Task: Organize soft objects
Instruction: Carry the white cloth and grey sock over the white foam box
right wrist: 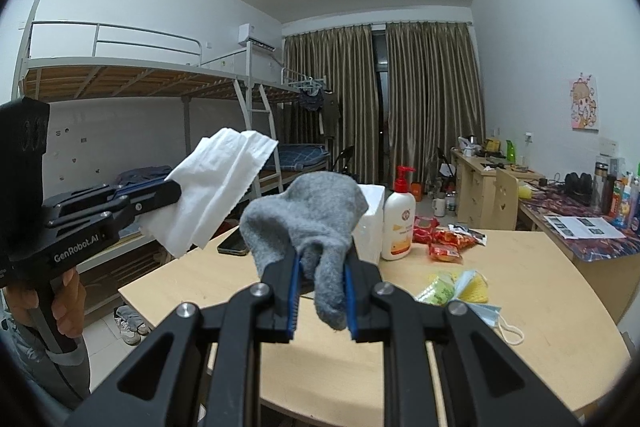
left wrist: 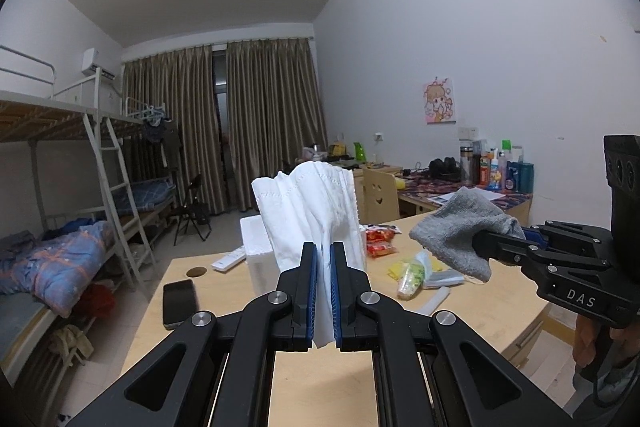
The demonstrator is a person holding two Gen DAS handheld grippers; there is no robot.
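Looking along the left tool [left wrist: 324,259], its blue-padded jaws are clamped on a white tissue [left wrist: 312,215], which stands up crumpled between them, lifted above the pale wood tabletop [left wrist: 320,379]. To the right in this view, the right tool [left wrist: 486,247] pinches a grey sock [left wrist: 460,227], also held in the air. Beyond the tissue sits a white foam box [left wrist: 256,247]; a dark phone [left wrist: 180,303] lies near the left edge, and red snack packets [left wrist: 380,243] lie further right.

Turning to the right wrist view, the right tool [right wrist: 320,291] is closed on the grey sock [right wrist: 308,215], whose toe end droops down between the jaws. At left, the left tool [right wrist: 174,193] holds the white tissue [right wrist: 216,191] out over the near left corner of the tabletop [right wrist: 520,347]. A pump bottle [right wrist: 398,223] stands beside the foam box [right wrist: 370,223], and what looks like a blue face mask [right wrist: 488,315] lies at right.
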